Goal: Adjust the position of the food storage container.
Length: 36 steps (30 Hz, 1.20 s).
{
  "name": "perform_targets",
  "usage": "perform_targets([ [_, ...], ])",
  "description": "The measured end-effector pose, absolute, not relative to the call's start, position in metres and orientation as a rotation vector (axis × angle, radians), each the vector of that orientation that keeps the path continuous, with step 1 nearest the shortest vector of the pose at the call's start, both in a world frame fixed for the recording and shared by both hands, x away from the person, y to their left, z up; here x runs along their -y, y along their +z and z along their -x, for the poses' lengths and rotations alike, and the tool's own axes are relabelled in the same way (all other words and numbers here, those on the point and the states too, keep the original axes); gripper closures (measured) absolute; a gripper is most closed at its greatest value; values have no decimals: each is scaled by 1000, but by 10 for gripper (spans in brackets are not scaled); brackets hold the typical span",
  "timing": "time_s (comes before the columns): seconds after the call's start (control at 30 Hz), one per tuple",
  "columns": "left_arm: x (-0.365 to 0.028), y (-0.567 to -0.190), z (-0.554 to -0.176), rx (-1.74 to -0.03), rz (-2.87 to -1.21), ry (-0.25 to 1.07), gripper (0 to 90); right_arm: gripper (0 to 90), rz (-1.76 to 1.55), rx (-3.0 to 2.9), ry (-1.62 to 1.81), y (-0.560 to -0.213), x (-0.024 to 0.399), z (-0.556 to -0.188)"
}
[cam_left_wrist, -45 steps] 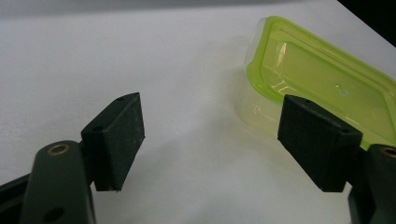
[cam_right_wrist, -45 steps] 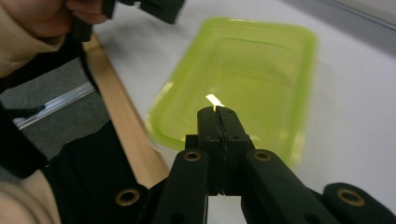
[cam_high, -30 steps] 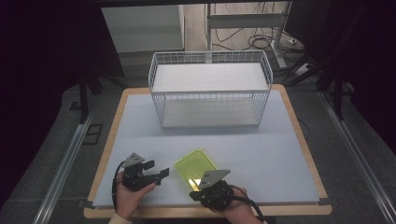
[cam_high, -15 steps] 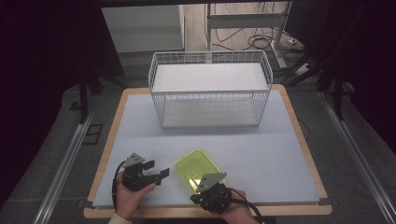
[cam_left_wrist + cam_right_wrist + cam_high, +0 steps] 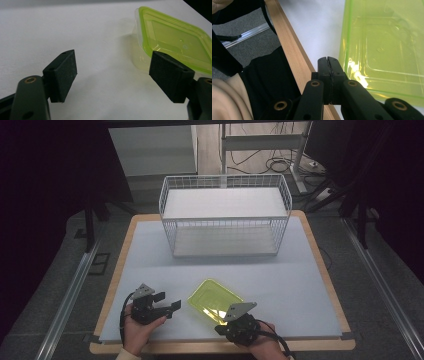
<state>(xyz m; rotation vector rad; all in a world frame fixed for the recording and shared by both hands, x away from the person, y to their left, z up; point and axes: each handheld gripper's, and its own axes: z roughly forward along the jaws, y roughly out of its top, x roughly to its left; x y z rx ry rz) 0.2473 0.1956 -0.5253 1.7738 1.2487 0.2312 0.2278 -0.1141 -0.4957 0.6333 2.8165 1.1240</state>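
A yellow-green see-through plastic container (image 5: 216, 300) with its lid on lies on the pale mat near the table's front edge. My left gripper (image 5: 167, 302) rests to its left with its jaws wide open and nothing between them. In the left gripper view (image 5: 116, 72) the container (image 5: 175, 42) sits just beyond the right pad (image 5: 170, 72). My right gripper (image 5: 223, 325) sits at the container's front corner. In the right gripper view (image 5: 328, 61) its jaws are pressed together beside the container's rim (image 5: 384, 42), with nothing gripped.
A white wire basket (image 5: 225, 218) stands on the far half of the table. The table's wooden edge (image 5: 292, 50) runs close beside the right gripper, with a person's dark sleeve (image 5: 269, 82) past it. Open mat lies between the container and the basket.
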Motion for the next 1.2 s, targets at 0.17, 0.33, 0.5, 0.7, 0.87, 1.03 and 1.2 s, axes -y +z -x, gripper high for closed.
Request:
perform_targets([
  [0.17, -196, -525, -248, -1251, -1772, 233, 221, 899, -633, -2805, 1108, -495, 121, -227],
  [0.33, -196, -525, -247, -1251, -1771, 233, 221, 899, -647, -2796, 1105, -494, 126, -229],
  [0.5, -197, -525, -247, -1253, -1768, 232, 221, 899, -661, -2762, 1074, -494, 134, -235],
  [0.7, -197, -525, -247, -1253, -1768, 232, 221, 899, -705, -2733, 1067, -492, 146, -243],
  [0.87, -197, -525, -247, -1254, -1769, 231, 221, 899, -727, -2720, 1066, -492, 152, -248],
  [1.03, -196, -525, -247, -1252, -1772, 232, 221, 899, -749, -2701, 1067, -492, 159, -252],
  [1.2, -196, -525, -247, -1250, -1776, 232, 221, 899, -784, -2687, 1078, -492, 164, -257],
])
